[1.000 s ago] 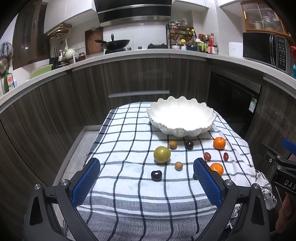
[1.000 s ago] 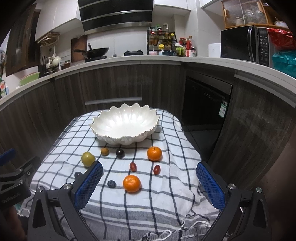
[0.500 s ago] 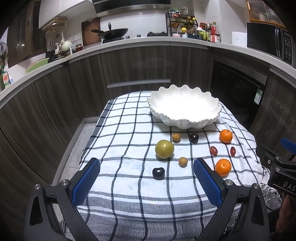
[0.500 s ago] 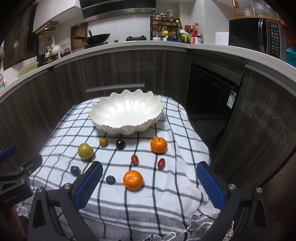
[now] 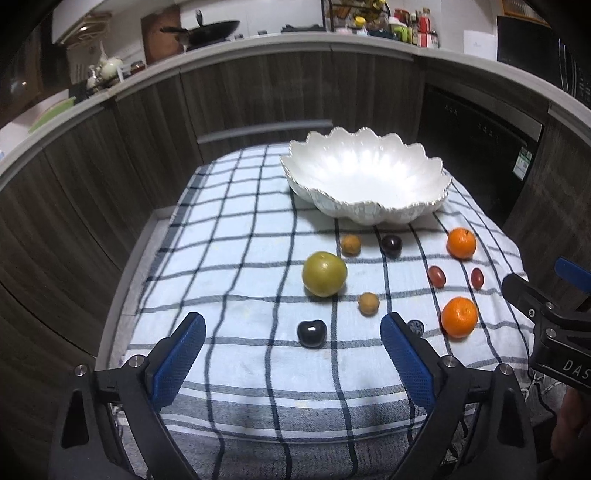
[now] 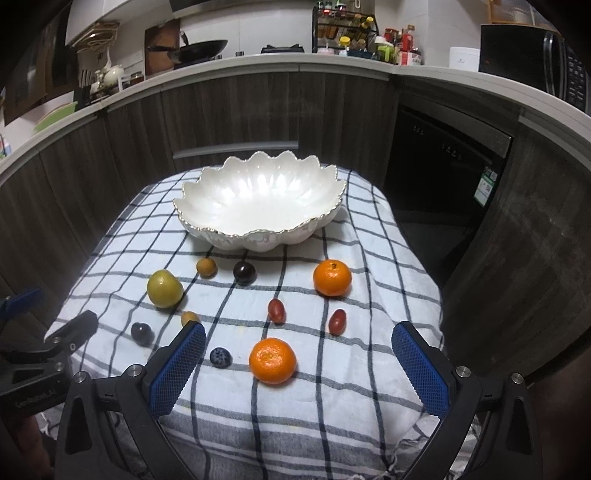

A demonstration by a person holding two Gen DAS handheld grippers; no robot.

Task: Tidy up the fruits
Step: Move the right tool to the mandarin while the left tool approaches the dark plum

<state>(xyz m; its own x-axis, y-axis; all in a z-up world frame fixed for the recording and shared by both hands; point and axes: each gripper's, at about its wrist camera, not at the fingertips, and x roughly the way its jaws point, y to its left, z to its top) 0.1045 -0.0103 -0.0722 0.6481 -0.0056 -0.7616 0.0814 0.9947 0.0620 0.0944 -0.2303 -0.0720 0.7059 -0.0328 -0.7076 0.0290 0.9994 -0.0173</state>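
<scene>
An empty white scalloped bowl (image 5: 369,177) (image 6: 258,199) stands at the far end of a checked cloth (image 5: 240,258) (image 6: 351,406). Loose fruit lies in front of it: a green fruit (image 5: 324,274) (image 6: 164,288), two oranges (image 5: 458,316) (image 6: 272,360) (image 6: 331,277), a dark plum (image 5: 311,333) (image 6: 142,333), red grapes (image 6: 276,310), a blueberry (image 6: 220,357) and small brown fruits (image 5: 368,303). My left gripper (image 5: 293,345) hovers over the near cloth with the dark plum ahead between its fingers, untouched; its jaws are closing slightly. My right gripper (image 6: 297,350) is open above the near orange.
Dark wood cabinets curve around the table on three sides. The counter holds a wok (image 6: 201,48), a spice rack (image 6: 343,35) and a microwave (image 6: 554,62). A black dishwasher front (image 6: 443,177) is at the right. The cloth hangs over the table's edges.
Both grippers have moved forward and down toward the fruit, which now looks larger and nearer. The left jaws have narrowed a little. No fruit has moved.
</scene>
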